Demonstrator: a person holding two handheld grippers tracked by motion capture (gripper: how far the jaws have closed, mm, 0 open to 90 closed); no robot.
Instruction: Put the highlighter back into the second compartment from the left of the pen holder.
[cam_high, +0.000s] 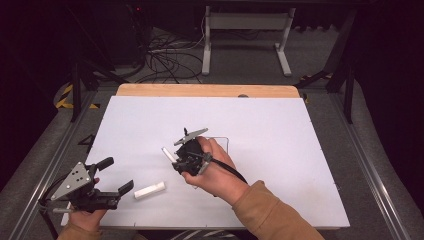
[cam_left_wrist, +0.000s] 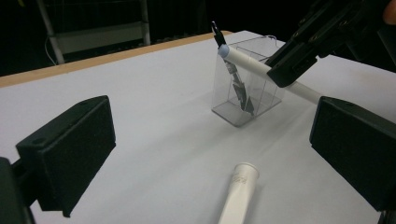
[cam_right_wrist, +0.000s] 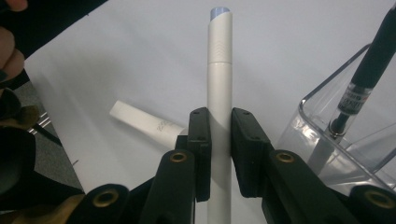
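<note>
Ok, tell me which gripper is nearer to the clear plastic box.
Right. The right gripper, shut on a white pen, hangs just beside the clear plastic box. The left gripper waits open near the table's front left corner, well away from it.

I see the white rectangular bench (cam_high: 280, 150) evenly lit from above, surroundings dark; near black jaws blur, shadows soft.

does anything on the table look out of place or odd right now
One thing: a white pen lies loose on the white table, outside the clear holder where a black pen stands. The right tongs hold another white pen. Nothing looks spilled or damaged.
</note>
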